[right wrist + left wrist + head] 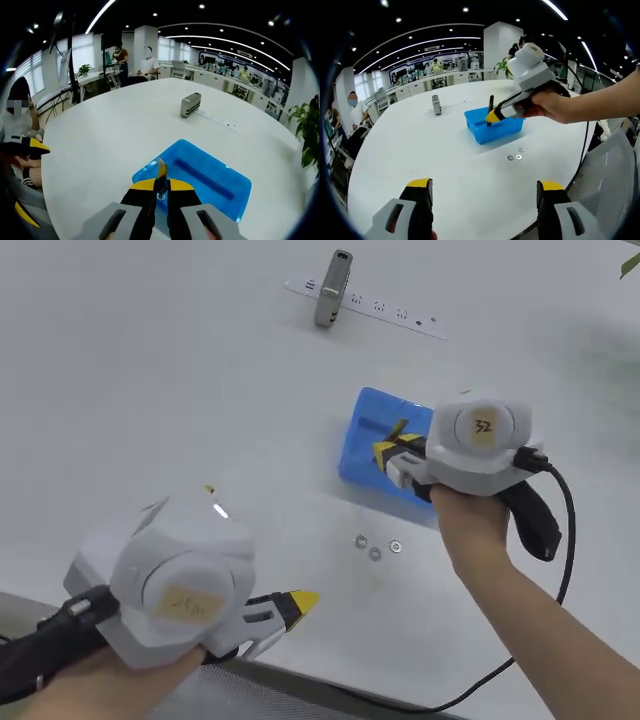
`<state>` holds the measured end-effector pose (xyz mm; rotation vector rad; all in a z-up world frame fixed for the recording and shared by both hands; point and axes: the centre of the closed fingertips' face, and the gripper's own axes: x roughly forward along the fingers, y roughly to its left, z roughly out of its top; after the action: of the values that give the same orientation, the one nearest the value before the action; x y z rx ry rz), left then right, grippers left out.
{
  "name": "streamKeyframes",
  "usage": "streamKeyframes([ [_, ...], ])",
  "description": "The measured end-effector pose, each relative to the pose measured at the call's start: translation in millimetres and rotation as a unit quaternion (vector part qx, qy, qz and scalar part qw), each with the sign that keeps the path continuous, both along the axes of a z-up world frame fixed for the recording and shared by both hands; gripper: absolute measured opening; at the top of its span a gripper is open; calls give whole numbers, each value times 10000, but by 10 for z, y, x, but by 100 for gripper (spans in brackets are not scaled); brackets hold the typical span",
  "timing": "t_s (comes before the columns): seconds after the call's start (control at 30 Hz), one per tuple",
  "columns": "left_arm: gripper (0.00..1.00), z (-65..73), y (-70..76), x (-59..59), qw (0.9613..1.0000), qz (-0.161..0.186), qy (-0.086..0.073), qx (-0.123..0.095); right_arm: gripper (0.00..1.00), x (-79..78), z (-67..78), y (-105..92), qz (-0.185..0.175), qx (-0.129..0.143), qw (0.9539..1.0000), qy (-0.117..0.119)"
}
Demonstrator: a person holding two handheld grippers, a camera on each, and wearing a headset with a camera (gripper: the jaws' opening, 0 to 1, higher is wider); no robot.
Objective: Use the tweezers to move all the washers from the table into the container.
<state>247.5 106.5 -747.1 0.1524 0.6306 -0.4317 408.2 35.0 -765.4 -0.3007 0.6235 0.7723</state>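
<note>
Right gripper view: right tool (161, 186) clamps half-hidden tweezers (161, 170); left tool (485, 184) gapes empty.

Left tool (485, 184) agape, right tool (162, 185) pinched

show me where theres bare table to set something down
Bare table: the stretch left of the blue container, between the power strip and the left gripper. Crowded: at the container, where the right gripper holds tweezers over it and three washers lie in front.
</note>
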Motion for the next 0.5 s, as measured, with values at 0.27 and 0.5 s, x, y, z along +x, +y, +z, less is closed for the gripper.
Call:
streamKeyframes([
  [0.27, 88, -5, 5, 10, 10000, 18, -19, -13, 3, -44, -47, -2, 4, -11, 10000, 47],
  [0.5, 87, -6, -7, 3, 10000, -16, -18, 9, 3, -42, -61, -20, -89, 84, 9999, 31],
])
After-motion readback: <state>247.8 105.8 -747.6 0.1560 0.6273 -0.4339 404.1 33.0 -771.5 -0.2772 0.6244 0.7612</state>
